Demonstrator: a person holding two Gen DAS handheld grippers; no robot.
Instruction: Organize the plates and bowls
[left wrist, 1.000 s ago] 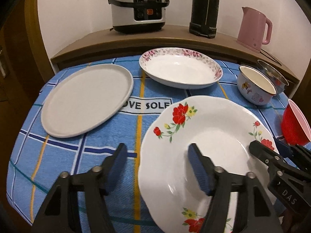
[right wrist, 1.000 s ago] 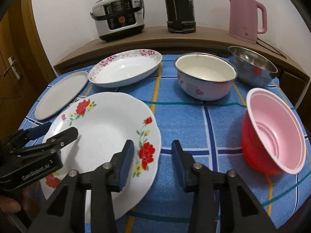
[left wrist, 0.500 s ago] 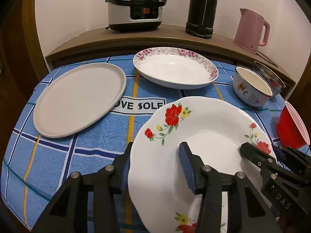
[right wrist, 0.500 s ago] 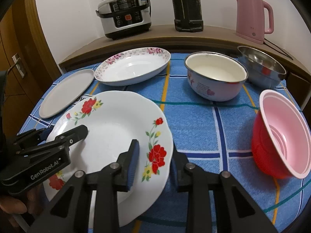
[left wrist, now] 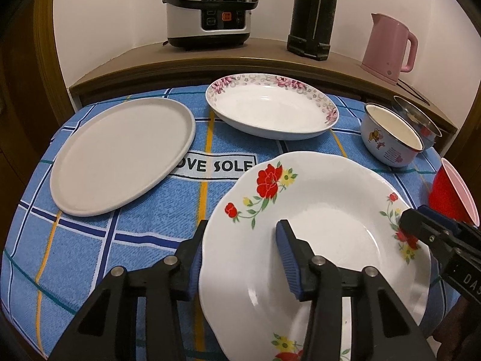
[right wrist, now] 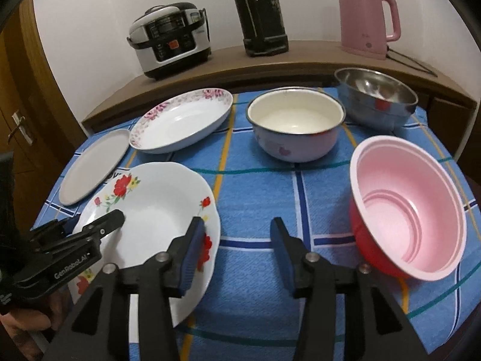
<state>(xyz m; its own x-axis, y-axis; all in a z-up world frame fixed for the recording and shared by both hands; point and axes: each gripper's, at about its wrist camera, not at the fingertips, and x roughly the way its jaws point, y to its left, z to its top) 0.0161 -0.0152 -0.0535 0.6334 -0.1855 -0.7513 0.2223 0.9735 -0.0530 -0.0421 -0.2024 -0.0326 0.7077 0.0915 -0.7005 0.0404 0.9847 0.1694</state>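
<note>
The left hand-held gripper (left wrist: 242, 254) is open, and its two blue pads stand on both sides of the left rim of the red-flower plate (left wrist: 324, 216): one pad is outside the rim, the other over the inside of the plate, and neither presses on it. This plate lies on the surface (left wrist: 144, 240), which carries a blue checked cloth, at about 5 o'clock in the left wrist view. The right hand-held gripper (right wrist: 237, 246) is also open; its left pad is over the right edge of the same plate (right wrist: 150, 210), and its right pad is over the bare cloth. In the left view the grey plate (left wrist: 123, 153) lies at 10 o'clock, and the pink-rim dish (left wrist: 272, 106) at 12 o'clock, apart from it. In the right view the enamel bowl (right wrist: 296, 123) is at 12 o'clock, the steel bowl (right wrist: 375, 96) just beside it at 1 o'clock, and the red bowl (right wrist: 405, 210) at 3 o'clock, tilted toward the camera. On the shelf behind stand a rice cooker (left wrist: 210, 9), a dark flask (left wrist: 312, 15) and a pink kettle (left wrist: 390, 48).
</note>
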